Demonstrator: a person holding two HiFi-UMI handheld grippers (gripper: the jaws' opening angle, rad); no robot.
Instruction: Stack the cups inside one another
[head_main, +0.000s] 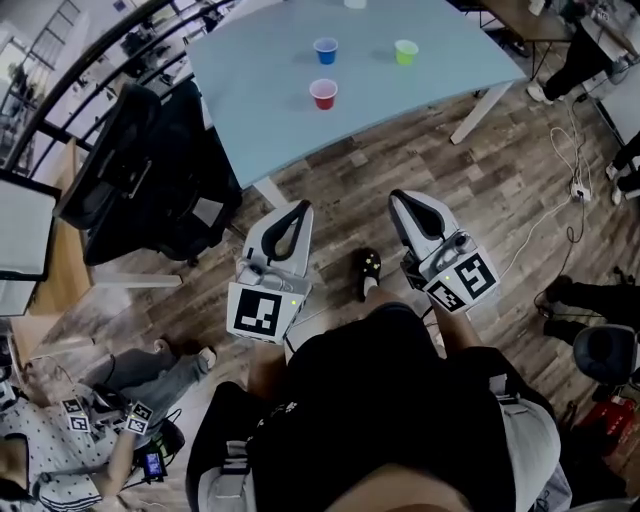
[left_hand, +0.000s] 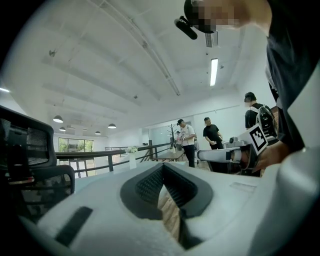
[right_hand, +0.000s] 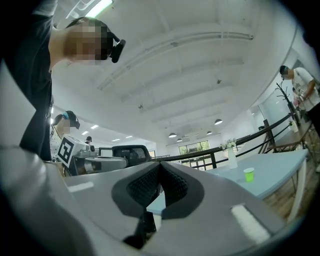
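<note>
step in hand, as i judge it: the approach. no cup is touched and stacking has not begun.

left gripper (head_main: 298, 208): claw pressed together at the tips, nothing in it; its own view shows only wood floor through the gap behind the pads. right gripper (head_main: 402, 198): claw pressed together too, and empty. both are held out over the floor, short of the table (head_main: 260, 90), pointing toward 12 o'clock.

cups, all upright, mouths up, well apart from one another:
- red cup (head_main: 323, 94), nearest, at 12 o'clock
- blue cup (head_main: 326, 50), beyond the red, also 12 o'clock
- green cup (head_main: 406, 51), far side, 1 o'clock; also seen in the right gripper view (right_hand: 249, 174)

doing it well, my judgement: spread a claw before reaching a cup, not at it. these look light and thin-walled, so pinch one wall near the rim, gently, or it may buckle or skid. lift clear, centre over the next cup's mouth, lower straight, then release. the red one is the easy first pick; the other claw could steady the receiving cup.

surface: pale blue tabletop, smooth, bare near the cups, on a white leg (head_main: 483, 112).

room: wood-plank floor (head_main: 400, 160); black office chair (head_main: 150, 170) at 10 o'clock beside the table; dark railing (head_main: 100, 65) at 11 o'clock; power strip (head_main: 578, 190) and cable at 2 o'clock; a seated person (head_main: 110, 400) at 8 o'clock; open office, people standing further off.
</note>
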